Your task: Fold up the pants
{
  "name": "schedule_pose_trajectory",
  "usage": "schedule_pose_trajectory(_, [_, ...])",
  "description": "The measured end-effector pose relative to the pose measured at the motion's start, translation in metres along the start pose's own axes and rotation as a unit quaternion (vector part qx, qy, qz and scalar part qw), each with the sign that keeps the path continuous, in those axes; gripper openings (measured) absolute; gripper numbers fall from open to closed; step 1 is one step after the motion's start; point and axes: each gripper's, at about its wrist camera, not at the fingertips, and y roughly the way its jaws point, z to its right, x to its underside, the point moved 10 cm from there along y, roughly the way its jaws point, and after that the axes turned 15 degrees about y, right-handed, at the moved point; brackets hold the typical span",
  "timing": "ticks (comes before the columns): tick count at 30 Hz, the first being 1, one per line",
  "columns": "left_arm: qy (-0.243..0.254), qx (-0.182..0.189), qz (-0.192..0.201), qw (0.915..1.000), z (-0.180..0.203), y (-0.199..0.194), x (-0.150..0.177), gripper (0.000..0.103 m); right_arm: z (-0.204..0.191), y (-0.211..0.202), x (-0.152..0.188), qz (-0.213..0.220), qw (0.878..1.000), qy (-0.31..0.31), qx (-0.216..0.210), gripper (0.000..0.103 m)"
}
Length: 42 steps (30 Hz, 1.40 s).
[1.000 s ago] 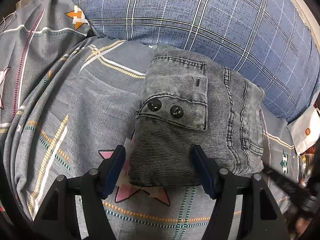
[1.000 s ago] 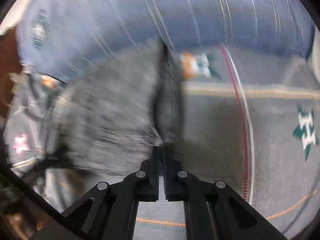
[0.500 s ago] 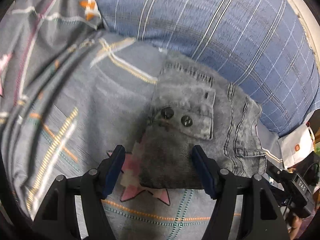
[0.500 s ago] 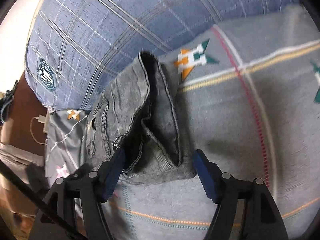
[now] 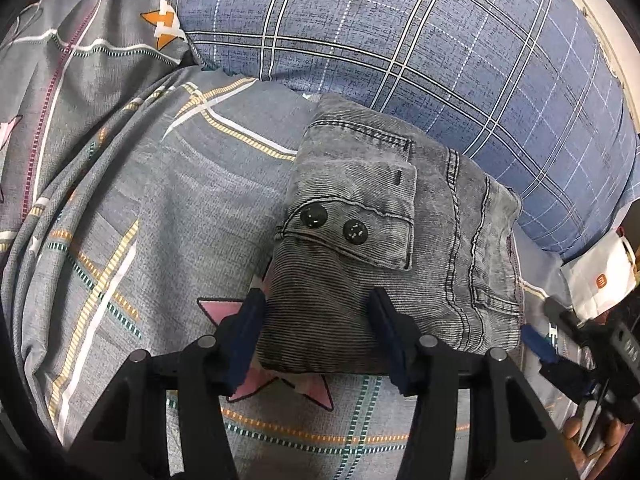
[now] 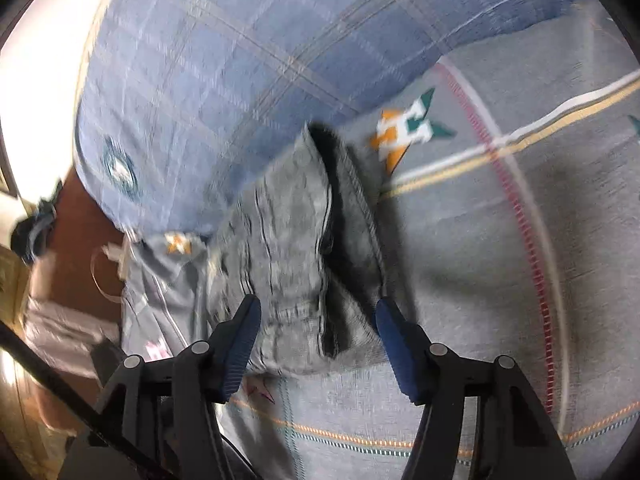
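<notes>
**Folded grey pants lie between two closing grippers on the bed**

Lying at the far left of the left wrist view, a grey bed cover printed with stripes, pink stars and orange-and-white emblems spreads in soft folds. Further along, the left gripper hangs low over it, blue pads on black fingers; its jaws are about half open and closing, with the near edge of the pants between them, and the pads do not visibly press on the cloth. The folded grey corduroy-like pants with black stitching and two dark round buttons rest as a compact bundle on the cover, their far edge touching a large blue pillow with white and dark check lines. At the right edge a white paper bag carries a small orange square logo too small to read. Below it the right gripper shows just beside the bundle, with part of a hand beneath.

In the blurred right wrist view, the pillow bears a round teal badge, its lettering unreadable. The pants show their open layered edge, the right gripper's jaws standing moderately wide and closing, the bundle's near corner between them untouched.
</notes>
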Motion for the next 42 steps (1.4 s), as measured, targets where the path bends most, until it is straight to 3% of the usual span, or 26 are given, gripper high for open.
schedule_pose_trajectory(2, [0.009, -0.009, 0.004, 0.9999, 0.002, 0.000, 0.001, 0.053, 0.011, 0.019, 0.010, -0.019, 0.998, -0.018, 0.059, 0.065])
schedule_pose_trajectory(4, [0.020, -0.022, 0.009, 0.9995, 0.003, 0.000, 0.002, 0.053, 0.016, 0.029, 0.014, -0.020, 0.995, -0.032, 0.089, 0.063])
schedule_pose_trajectory(7, [0.042, -0.041, 0.014, 0.9982, 0.006, -0.001, 0.002, 0.051, 0.009, 0.028, 0.017, 0.000, 0.987, -0.084, 0.138, 0.042])
schedule_pose_trajectory(9, [0.057, -0.047, 0.018, 0.9971, 0.010, -0.005, 0.001, 0.047, 0.006, 0.028, 0.021, -0.002, 0.985, -0.099, 0.144, 0.024])
schedule_pose_trajectory(12, [0.068, -0.051, 0.019, 0.9962, 0.013, -0.006, 0.001, 0.046, 0.004, 0.028, 0.022, 0.002, 0.982, -0.110, 0.152, 0.025])
schedule_pose_trajectory(15, [0.056, -0.042, 0.010, 0.9975, 0.007, -0.003, 0.001, 0.053, 0.011, 0.030, 0.019, -0.008, 0.986, -0.093, 0.140, 0.033])
schedule_pose_trajectory(16, [0.050, -0.033, 0.008, 0.9982, 0.006, -0.005, 0.001, 0.053, 0.010, 0.028, 0.017, -0.010, 0.989, -0.080, 0.126, 0.039])
schedule_pose_trajectory(18, [0.036, -0.018, 0.010, 0.9991, 0.001, -0.012, -0.003, 0.053, 0.005, 0.019, 0.013, -0.010, 0.993, -0.066, 0.094, 0.072])
schedule_pose_trajectory(19, [0.030, -0.017, 0.017, 0.9993, 0.000, -0.017, -0.006, 0.053, 0.000, 0.011, 0.010, -0.002, 0.995, -0.064, 0.078, 0.076])
schedule_pose_trajectory(23, [0.003, -0.002, 0.049, 0.9988, -0.008, -0.043, -0.033, 0.073, -0.010, -0.008, -0.006, 0.005, 0.997, -0.047, 0.065, 0.079])
schedule_pose_trajectory(27, [0.019, -0.021, 0.033, 0.9991, -0.011, -0.032, -0.069, 0.074, -0.027, -0.007, -0.036, -0.011, 0.997, -0.036, 0.070, 0.085])
schedule_pose_trajectory(31, [0.009, 0.020, 0.009, 0.9997, -0.015, 0.014, -0.084, 0.074, -0.031, 0.021, -0.072, 0.023, 0.996, -0.072, 0.054, 0.085])
schedule_pose_trajectory(32, [0.011, 0.038, 0.005, 0.9992, -0.011, 0.022, -0.081, 0.073, -0.021, 0.030, -0.072, 0.021, 0.996, -0.067, 0.059, 0.074])
schedule_pose_trajectory(33, [0.011, 0.048, -0.006, 0.9988, -0.008, 0.033, -0.077, 0.070, -0.014, 0.040, -0.070, 0.007, 0.996, -0.056, 0.072, 0.058])
schedule_pose_trajectory(34, [0.006, 0.049, -0.015, 0.9987, -0.006, 0.039, -0.074, 0.065, -0.012, 0.048, -0.066, -0.013, 0.996, -0.053, 0.071, 0.055])
schedule_pose_trajectory(37, [0.020, 0.047, -0.023, 0.9984, 0.001, 0.049, -0.073, 0.064, -0.020, 0.057, -0.069, -0.005, 0.992, -0.086, 0.093, 0.056])
schedule_pose_trajectory(40, [0.011, 0.042, -0.029, 0.9986, -0.007, 0.060, -0.070, 0.064, -0.011, 0.069, -0.071, -0.012, 0.993, -0.070, 0.099, 0.063])
schedule_pose_trajectory(41, [-0.007, 0.055, -0.039, 0.9977, -0.010, 0.066, -0.066, 0.059, -0.004, 0.073, -0.070, -0.023, 0.994, -0.057, 0.095, 0.063])
schedule_pose_trajectory(42, [-0.020, 0.070, -0.043, 0.9965, -0.011, 0.069, -0.063, 0.050, -0.002, 0.074, -0.071, -0.021, 0.994, -0.054, 0.088, 0.055])
